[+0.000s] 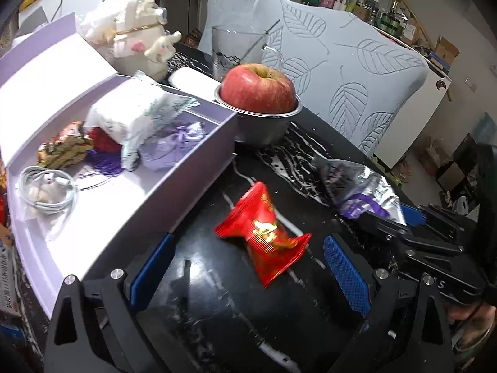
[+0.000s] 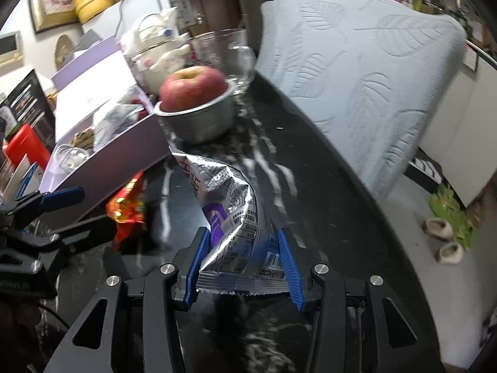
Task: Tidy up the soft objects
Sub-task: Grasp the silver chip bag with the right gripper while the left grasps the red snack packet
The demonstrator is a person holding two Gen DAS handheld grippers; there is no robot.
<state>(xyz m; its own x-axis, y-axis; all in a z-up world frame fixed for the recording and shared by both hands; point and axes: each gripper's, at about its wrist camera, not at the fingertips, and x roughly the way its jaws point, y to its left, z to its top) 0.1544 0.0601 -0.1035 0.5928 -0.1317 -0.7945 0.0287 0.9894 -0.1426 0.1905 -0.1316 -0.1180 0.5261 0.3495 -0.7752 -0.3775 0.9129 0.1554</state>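
A: Where's the silver pouch (image 2: 236, 214)?
B: In the right tongs (image 2: 240, 258), both blue pads pressed on its lower end. The rest sticks forward and up over the table (image 2: 326, 192), twisted.
A: Red packet (image 1: 264, 233)?
B: Flat on the table, loose, between the left tongs' (image 1: 248, 267) pads but touching neither. Left tongs spread wide, holding nothing.
A: The two tongs relative to each other?
B: Right tongs sit just right of the left ones, pouch tip near the red packet's far side. Tight there.
A: The box (image 1: 186, 171)?
B: Lavender, lid up, just left of the packet. Its near wall runs diagonally along the left pad. Inside: white floral bag (image 1: 136, 118), purple sachet (image 1: 174, 143), coiled cable (image 1: 46, 192). Bare floor in the near half.
A: Beyond?
B: Apple (image 1: 261, 87) in a metal bowl (image 1: 264, 124) touching the box's far corner, glass cup (image 1: 236, 49) behind it. Bare table strip between bowl and pouch. Table edge runs along the right, a pale chair back (image 2: 357, 77) just past it.
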